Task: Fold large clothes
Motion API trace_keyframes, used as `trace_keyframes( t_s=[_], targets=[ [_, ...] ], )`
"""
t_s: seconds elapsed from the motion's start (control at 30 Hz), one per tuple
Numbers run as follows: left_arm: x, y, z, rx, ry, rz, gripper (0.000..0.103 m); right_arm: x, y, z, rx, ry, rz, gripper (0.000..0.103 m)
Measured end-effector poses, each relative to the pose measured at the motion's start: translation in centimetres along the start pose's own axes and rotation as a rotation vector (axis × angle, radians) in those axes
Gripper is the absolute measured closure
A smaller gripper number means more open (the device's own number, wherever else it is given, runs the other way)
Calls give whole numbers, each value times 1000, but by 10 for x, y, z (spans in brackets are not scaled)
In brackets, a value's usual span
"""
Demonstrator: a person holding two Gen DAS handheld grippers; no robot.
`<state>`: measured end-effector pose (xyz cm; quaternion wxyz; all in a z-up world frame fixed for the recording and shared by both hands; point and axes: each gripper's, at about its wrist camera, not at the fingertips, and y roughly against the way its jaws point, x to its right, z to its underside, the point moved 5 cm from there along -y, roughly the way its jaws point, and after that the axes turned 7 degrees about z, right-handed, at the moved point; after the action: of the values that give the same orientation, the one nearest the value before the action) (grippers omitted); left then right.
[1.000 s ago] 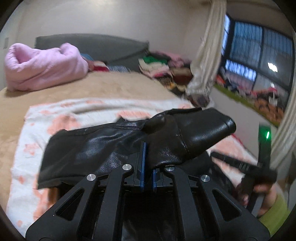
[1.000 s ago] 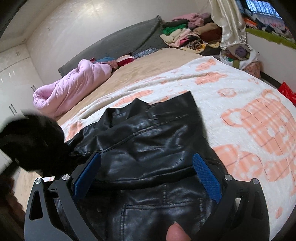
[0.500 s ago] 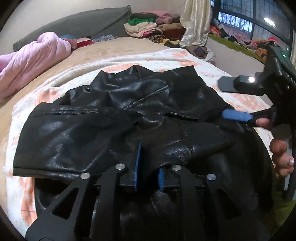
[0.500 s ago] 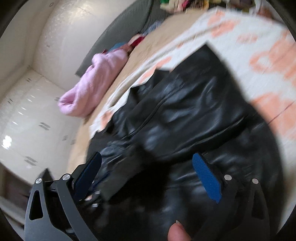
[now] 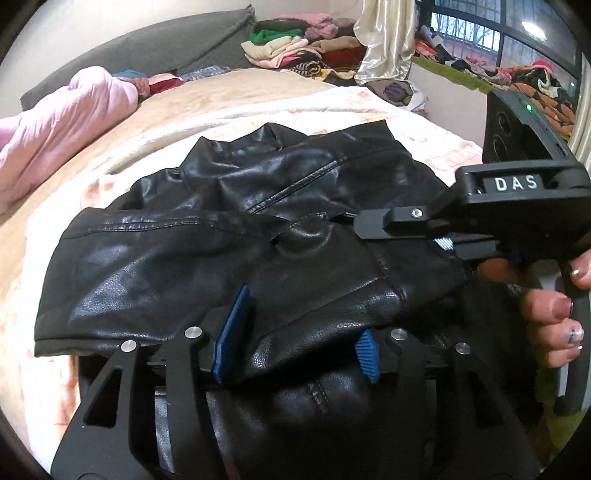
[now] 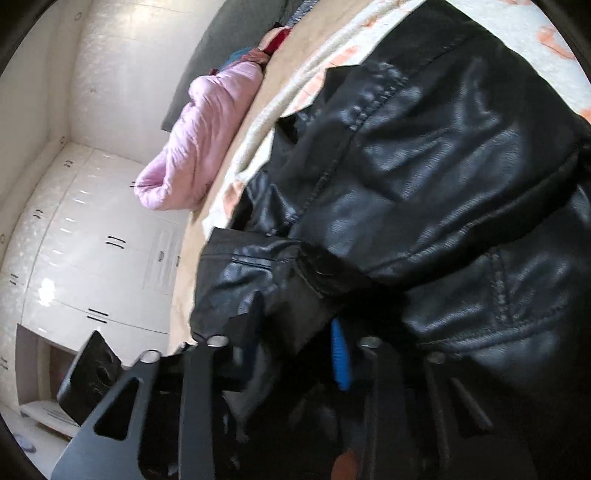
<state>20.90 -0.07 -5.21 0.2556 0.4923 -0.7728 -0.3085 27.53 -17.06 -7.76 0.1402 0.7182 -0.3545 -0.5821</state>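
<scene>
Black leather jacket [image 5: 258, 236] lies on the bed [image 5: 236, 88], on a white blanket with orange print [image 5: 354, 107] spread over a tan cover. One sleeve is folded across the jacket's front.

Left gripper [image 5: 295, 339]: jaws opening, blue pads apart, a fold of jacket leather between them but not pinched.

Right gripper [image 6: 295, 347]: jaws closing on the jacket's edge at the right side, leather bunched between the pads; in the left wrist view a hand [image 5: 554, 306] holds its handle.

Room: pink duvet [image 5: 62, 122] bundled by the grey headboard [image 5: 147, 48], pile of folded clothes [image 5: 295, 48] at the far corner, cream curtain [image 5: 388, 40], dark barred window [image 5: 498, 33], white wardrobe doors [image 6: 92, 251] beside the bed
</scene>
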Motion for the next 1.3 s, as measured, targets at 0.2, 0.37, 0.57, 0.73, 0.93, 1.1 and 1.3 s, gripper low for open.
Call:
trace_keyframes(
  t_s=[0.2, 0.37, 0.57, 0.73, 0.93, 1.1, 1.3],
  targets=[
    [0, 16, -8, 37, 0, 44, 24, -34, 20, -22, 88, 160, 2, 92],
    [-10, 46, -21, 130, 14, 76, 18, -80, 49, -47, 206, 384, 66, 97],
    [-82, 99, -33, 298, 155, 16, 11, -129, 92, -75, 342, 632, 129, 97],
    [-161, 103, -17, 312, 438, -66, 10, -133, 123, -83, 440, 765, 202, 97],
    [-188, 70, -4, 263, 611, -38, 10, -92, 116, -78, 424, 783, 281, 97],
    [-174, 52, -12, 244, 567, -60, 49, -60, 105, -70, 416, 745, 306, 97],
    [-167, 33, -6, 179, 499, -55, 73, -37, 95, -68, 404, 706, 321, 97]
  ],
)
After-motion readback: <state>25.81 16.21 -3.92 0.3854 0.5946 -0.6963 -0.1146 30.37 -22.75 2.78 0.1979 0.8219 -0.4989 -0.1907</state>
